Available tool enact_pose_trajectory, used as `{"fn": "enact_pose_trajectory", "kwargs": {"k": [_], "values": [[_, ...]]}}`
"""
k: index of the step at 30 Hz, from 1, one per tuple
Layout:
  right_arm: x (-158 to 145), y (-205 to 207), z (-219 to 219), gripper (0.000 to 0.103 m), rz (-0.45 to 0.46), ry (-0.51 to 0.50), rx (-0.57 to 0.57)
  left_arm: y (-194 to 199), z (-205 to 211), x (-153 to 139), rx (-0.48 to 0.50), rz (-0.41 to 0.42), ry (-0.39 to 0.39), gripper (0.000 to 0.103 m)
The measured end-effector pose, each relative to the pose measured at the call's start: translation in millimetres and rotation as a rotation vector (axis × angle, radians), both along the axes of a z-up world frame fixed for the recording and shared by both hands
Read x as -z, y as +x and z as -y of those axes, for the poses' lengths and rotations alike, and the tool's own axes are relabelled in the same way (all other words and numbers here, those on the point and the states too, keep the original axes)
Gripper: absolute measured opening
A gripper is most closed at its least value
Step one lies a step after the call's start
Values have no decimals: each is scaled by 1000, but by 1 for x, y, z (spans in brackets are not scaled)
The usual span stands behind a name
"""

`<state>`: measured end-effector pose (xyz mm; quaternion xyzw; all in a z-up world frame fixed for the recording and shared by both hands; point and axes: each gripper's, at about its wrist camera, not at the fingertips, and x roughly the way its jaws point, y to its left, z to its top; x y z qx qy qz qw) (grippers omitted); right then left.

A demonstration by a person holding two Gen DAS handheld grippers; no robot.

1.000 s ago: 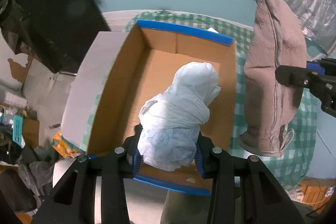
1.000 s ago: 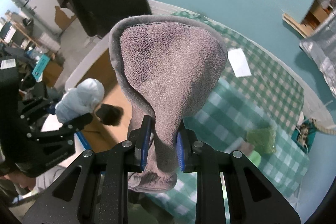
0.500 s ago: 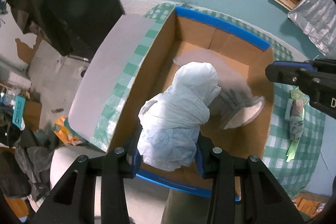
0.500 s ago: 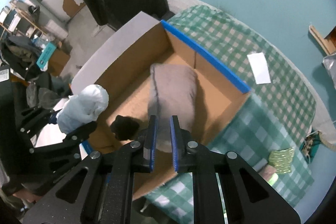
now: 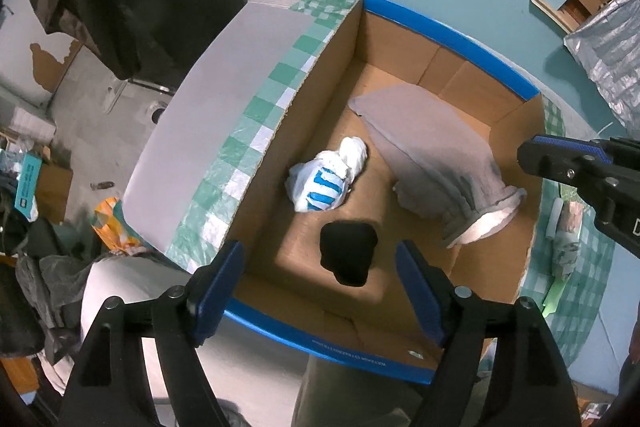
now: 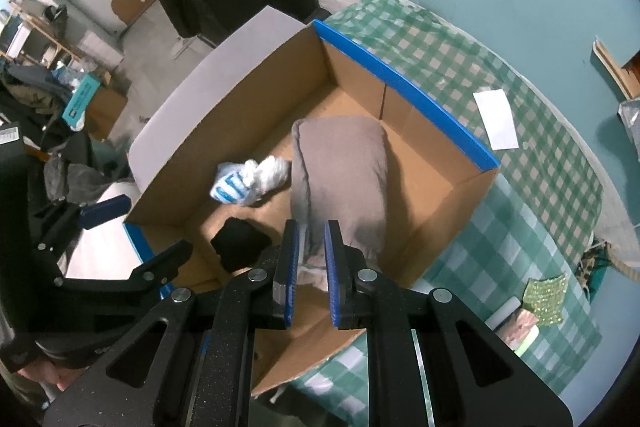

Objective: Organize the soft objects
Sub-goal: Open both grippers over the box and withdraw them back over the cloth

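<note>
A cardboard box (image 5: 448, 31) with blue-taped rims stands open on a checked cloth. On its floor lie a white plastic bundle with blue stripes (image 5: 326, 183), a grey pillow (image 5: 432, 155) and a small black object (image 5: 348, 251). My left gripper (image 5: 318, 267) hovers over the box's near end. Its jaws are opening, nothing is between them, and the bundle lies below and beyond them. My right gripper (image 6: 310, 251) is shut and empty above the pillow's (image 6: 340, 163) near end. The right wrist view also shows the bundle (image 6: 248, 183) and the box (image 6: 400, 83).
A grey box flap (image 5: 224, 99) stands out on the left side. On the green checked tablecloth (image 6: 520, 227) lie a white paper slip (image 6: 496, 119), a green scrubber (image 6: 546, 295) and a roll (image 5: 566, 227). Cluttered floor lies to the left.
The right gripper let go of the grey pillow, which now lies in the box, and its jaws closed. The left gripper opened and the white bundle dropped onto the box floor.
</note>
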<state>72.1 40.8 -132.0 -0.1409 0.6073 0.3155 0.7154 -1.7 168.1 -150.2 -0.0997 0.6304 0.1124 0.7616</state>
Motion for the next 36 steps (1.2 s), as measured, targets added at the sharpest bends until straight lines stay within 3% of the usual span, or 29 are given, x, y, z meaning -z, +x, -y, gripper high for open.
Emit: {"fn": "enact_pose_trajectory", "kwargs": {"k": [11,16,20,36], "values": [[-10,-3,12,24,16,13,30,-1,14,-18,36,30,3,80],[-15,-4,24,33,28,15,61,0,25,-24,59,37,4,80],[-17,-5,35,49,40,13,84,0,35,-27,84,39,10,80],[-22,-9,106,56,42,19,223,8,91,-36,207,50,12,80]]}}
